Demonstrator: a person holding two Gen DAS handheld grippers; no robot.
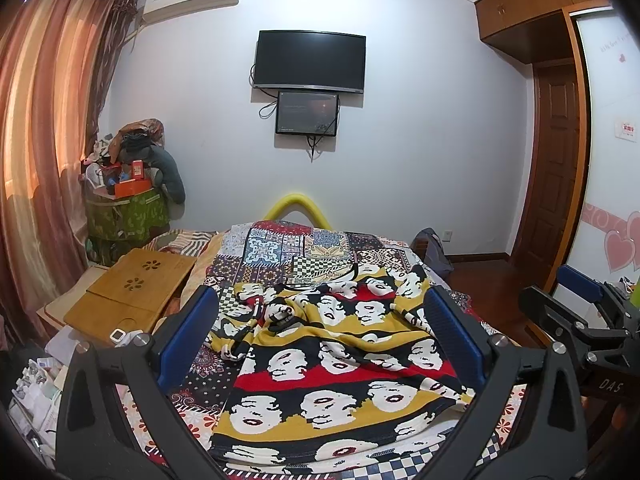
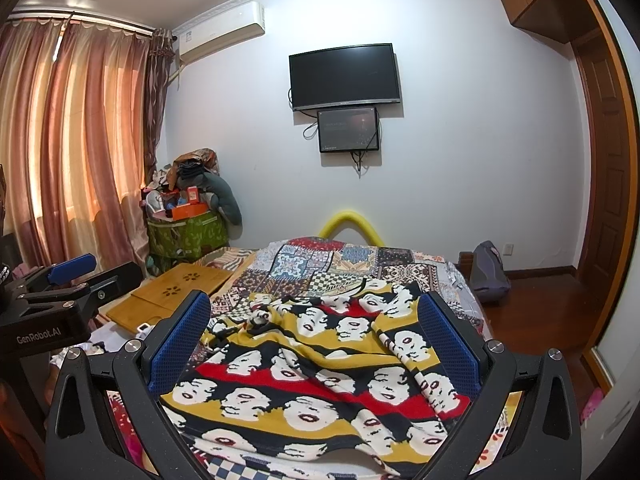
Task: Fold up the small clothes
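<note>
Both grippers hang over the near end of the bed (image 1: 280, 248), jaws spread wide with nothing between them. The left gripper (image 1: 320, 308) and the right gripper (image 2: 314, 312) sit side by side, each peeking into the edge of the other's view. The shirt (image 1: 340, 380), covered in printed faces on yellow, red and black stripes, lies rumpled on the patchwork bedspread right below them, bunched up toward the far left. A wooden lap desk (image 1: 132, 292) rests on the left of the bed. A TV (image 1: 310, 60) hangs on the far wall.
</note>
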